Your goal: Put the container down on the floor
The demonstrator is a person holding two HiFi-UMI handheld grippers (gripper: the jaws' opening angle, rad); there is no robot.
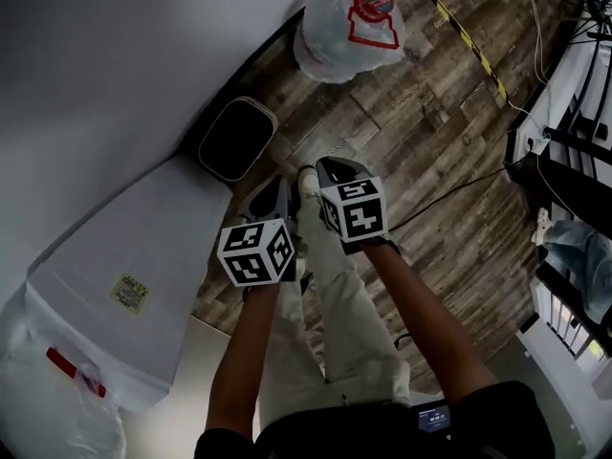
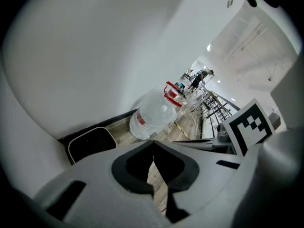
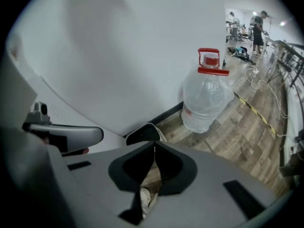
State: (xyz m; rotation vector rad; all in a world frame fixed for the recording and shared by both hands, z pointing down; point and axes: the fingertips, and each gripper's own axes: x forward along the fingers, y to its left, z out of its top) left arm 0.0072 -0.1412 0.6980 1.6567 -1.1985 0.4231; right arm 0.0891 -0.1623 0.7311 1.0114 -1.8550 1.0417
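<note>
The container (image 1: 236,139) is a black bin with a pale rim. It stands on the wooden floor against the white wall, apart from both grippers. It also shows in the left gripper view (image 2: 90,144) and the right gripper view (image 3: 145,133). My left gripper (image 1: 273,197) hangs in the air just right of it, jaws shut on nothing (image 2: 153,163). Beside it on the right, my right gripper (image 1: 335,170) is shut too, with nothing between its jaws (image 3: 154,163).
A big clear water bottle (image 1: 349,22) with a red handle stands on the floor further along the wall. A white box (image 1: 124,275) sits left of the container. Striped floor tape (image 1: 459,27), cables (image 1: 459,185) and a rack (image 1: 574,132) lie to the right. People stand far off.
</note>
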